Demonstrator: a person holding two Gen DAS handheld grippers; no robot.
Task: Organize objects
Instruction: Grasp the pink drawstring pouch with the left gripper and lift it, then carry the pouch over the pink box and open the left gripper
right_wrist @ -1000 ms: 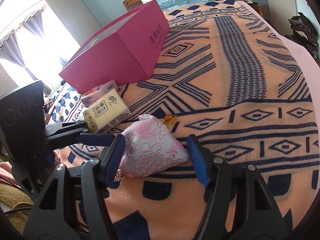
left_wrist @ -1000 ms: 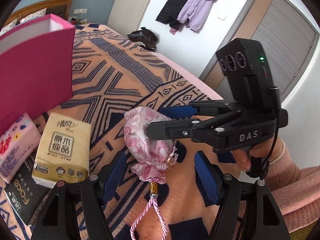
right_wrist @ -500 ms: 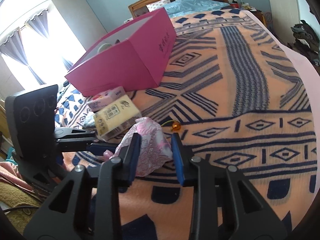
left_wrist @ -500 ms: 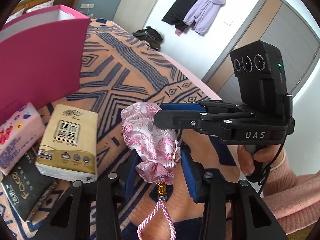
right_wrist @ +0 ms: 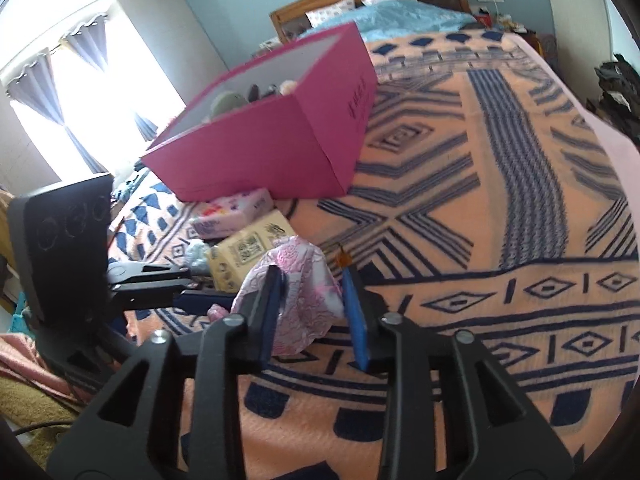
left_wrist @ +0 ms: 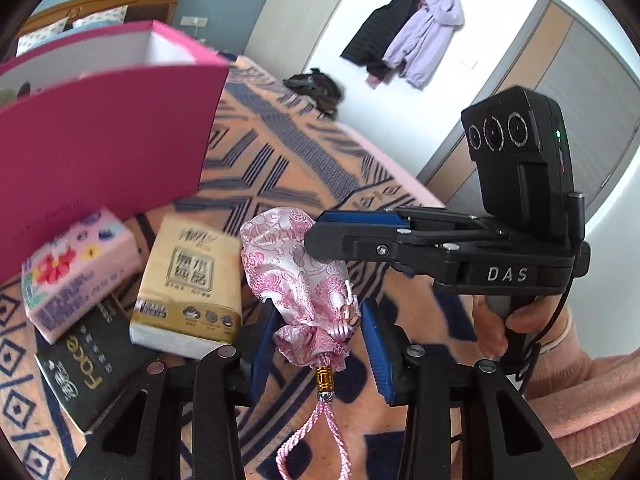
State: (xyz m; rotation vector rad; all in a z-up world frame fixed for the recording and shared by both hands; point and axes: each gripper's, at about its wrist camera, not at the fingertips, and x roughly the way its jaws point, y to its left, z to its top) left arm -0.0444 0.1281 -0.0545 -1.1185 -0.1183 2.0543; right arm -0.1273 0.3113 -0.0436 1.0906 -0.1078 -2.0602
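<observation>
Your left gripper [left_wrist: 318, 354] is clenched on the gathered neck of the pink brocade pouch [left_wrist: 298, 276], its blue fingers [left_wrist: 264, 350] pinching the ruffle just above the gold bead, and the pink cord [left_wrist: 320, 438] dangles down between the black arms. Your right gripper [right_wrist: 310, 312] comes in from the other side and grasps the pouch's bulging body; its fingers [right_wrist: 354, 316] have just been easing apart a little, yet the cloth is squeezed between both pads. So the pouch sits between both pairs of fingers at once, neck toward the left one, belly in the right, lifted just above the patterned bed cover [right_wrist: 480, 208]. Just beside it, to the left in your left view, lies the tan tissue pack [left_wrist: 188, 284], then the floral pink pack [left_wrist: 76, 272] and the black pack [left_wrist: 90, 376] under them. The magenta box [right_wrist: 276, 136] stands open just behind those, with soft things inside.
</observation>
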